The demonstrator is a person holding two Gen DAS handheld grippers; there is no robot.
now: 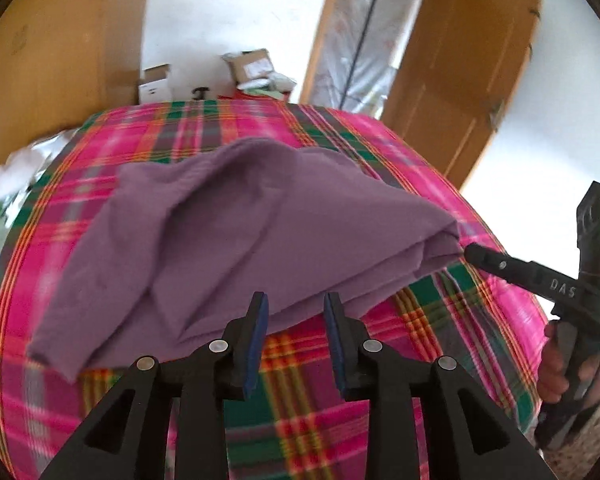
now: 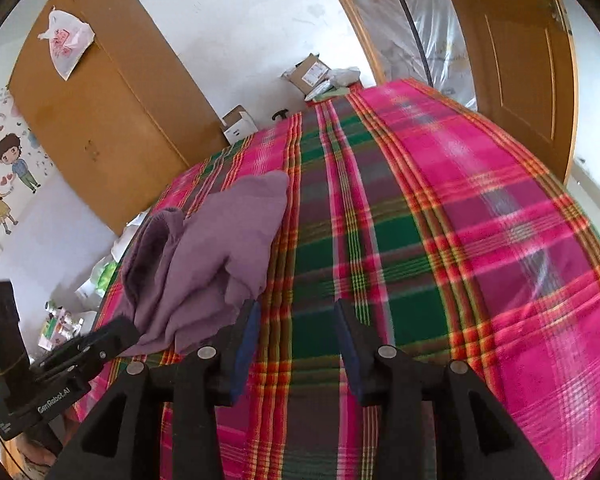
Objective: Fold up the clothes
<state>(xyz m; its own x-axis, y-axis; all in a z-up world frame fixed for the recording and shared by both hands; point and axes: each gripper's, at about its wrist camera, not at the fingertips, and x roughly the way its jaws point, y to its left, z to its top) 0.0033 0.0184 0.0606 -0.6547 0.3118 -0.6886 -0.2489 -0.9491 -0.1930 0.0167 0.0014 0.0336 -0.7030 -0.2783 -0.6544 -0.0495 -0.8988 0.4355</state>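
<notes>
The right gripper (image 1: 466,250) carries the letters "DAS" on its finger, and the left gripper (image 2: 116,334) reads "GenRobot.AI" along its body — a hand (image 1: 556,372) grips the right one's handle from below. Both point down at a slant over the bed (image 2: 440,240) with its pink, green and red plaid cover. Their jaws stand partly apart with nothing between them, and the purple garment (image 1: 260,232) lies loosely folded on the cover, its corner just beside the right gripper's tip.

Left gripper (image 1: 296,310) and right gripper (image 2: 296,318) both angle downward (jaws parted, nothing between them).
</notes>
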